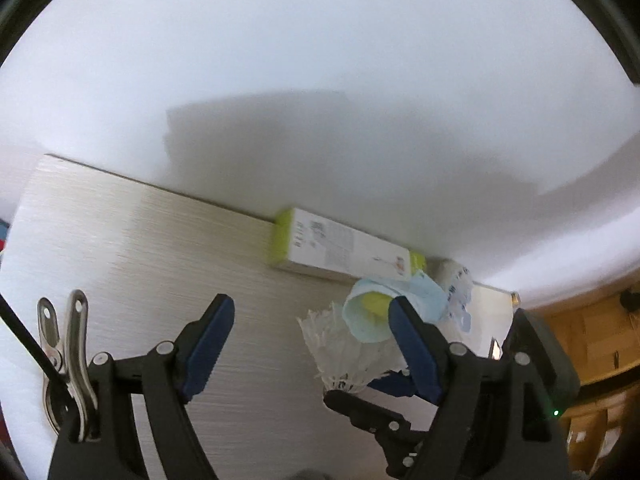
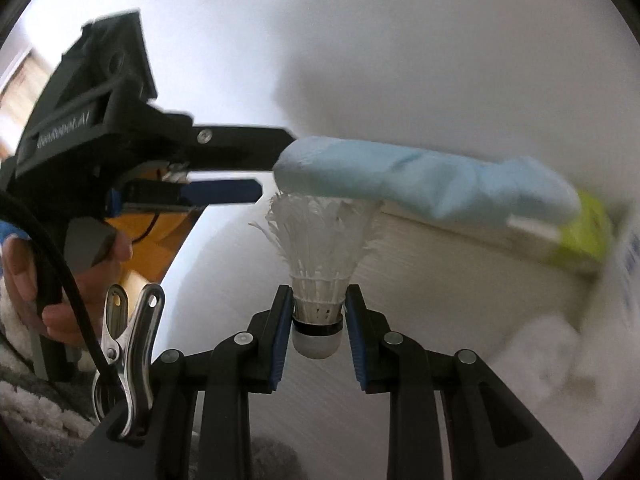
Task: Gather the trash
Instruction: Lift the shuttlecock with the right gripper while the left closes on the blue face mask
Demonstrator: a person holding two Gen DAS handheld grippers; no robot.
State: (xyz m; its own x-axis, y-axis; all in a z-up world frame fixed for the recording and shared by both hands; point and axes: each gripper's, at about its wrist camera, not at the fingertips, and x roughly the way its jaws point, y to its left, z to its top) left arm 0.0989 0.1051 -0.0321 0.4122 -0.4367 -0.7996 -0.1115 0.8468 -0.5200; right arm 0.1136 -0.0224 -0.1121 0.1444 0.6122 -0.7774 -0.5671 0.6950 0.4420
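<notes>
Right gripper (image 2: 316,316): jaws clamped on the cork base of a white feathered shuttlecock (image 2: 318,256), skirt pointing away from them. Light, fragile; feathers crush easily, so the stiff cork is the sound hold.

Left gripper (image 1: 310,340): jaws wide apart, nothing pressed between the pads. A crumpled pale-blue soft tissue wad (image 1: 400,304) sits at its right fingertip; contact uncertain. Beyond: white-and-lime cardboard box (image 1: 340,246) on pale wood-grain tabletop (image 1: 140,232).
</notes>
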